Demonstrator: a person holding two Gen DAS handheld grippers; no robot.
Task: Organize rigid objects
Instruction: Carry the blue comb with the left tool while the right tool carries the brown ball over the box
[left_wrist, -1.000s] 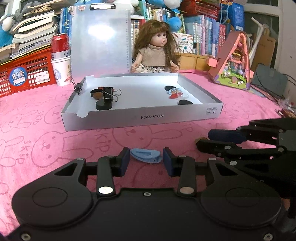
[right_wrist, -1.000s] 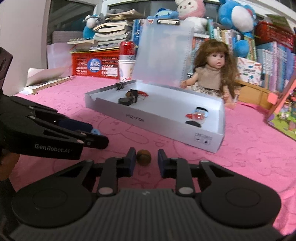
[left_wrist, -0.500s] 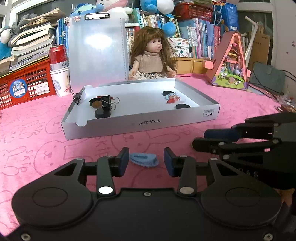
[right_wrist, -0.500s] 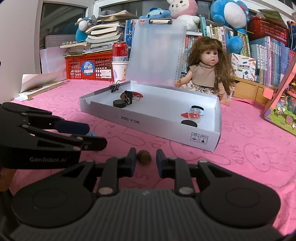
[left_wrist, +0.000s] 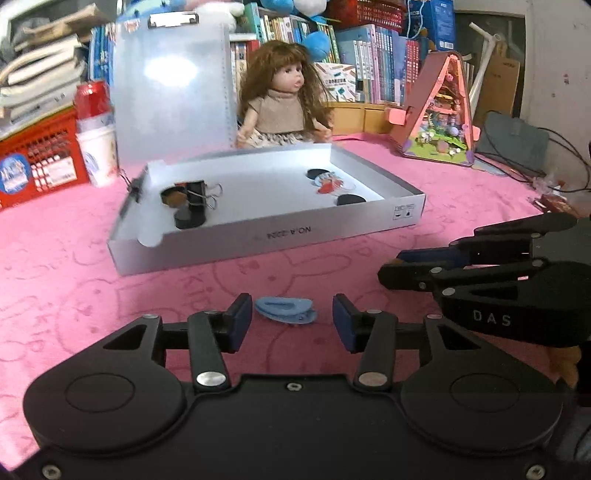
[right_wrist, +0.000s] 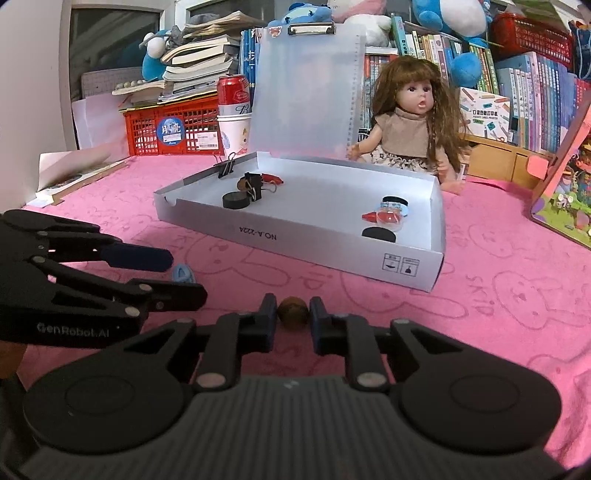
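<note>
On pink cloth (right_wrist: 498, 295): round brown nut (right_wrist: 292, 311)

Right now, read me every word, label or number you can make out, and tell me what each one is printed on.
"NO.A-2224", upside down, on the front wall of the white box.
"GenRobot.AI" on the left hand-held gripper.
"DAS" on the right hand-held gripper.
"SKIP", faint, repeated on the pink tablecloth.
Too small or blurred: the red can, the red crate's stickers, the book spines, the pictogram label on the box.
</note>
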